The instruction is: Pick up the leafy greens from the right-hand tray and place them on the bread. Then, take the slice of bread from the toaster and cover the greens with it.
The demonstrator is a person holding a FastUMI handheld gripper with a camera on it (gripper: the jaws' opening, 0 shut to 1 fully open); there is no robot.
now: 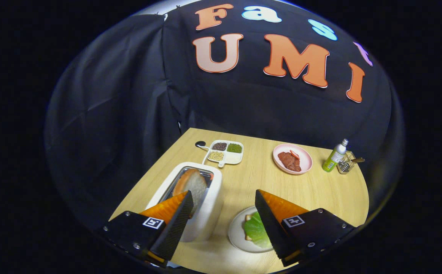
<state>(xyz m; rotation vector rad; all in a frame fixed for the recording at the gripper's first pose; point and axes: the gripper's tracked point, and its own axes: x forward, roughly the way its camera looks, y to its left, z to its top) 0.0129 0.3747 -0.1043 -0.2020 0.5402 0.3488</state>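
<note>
The gripper (221, 213) hangs with jaws spread wide, holding nothing. The pale slice of bread (190, 185) stands upright in the white toaster (205, 213), lower left, just behind the left jaw; green leaves (254, 229) already lie on bread, lower centre.

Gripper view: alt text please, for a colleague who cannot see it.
The open gripper hangs above a wooden table, empty, between a white toaster holding a bread slice and a plate where leafy greens already lie on bread.
</note>
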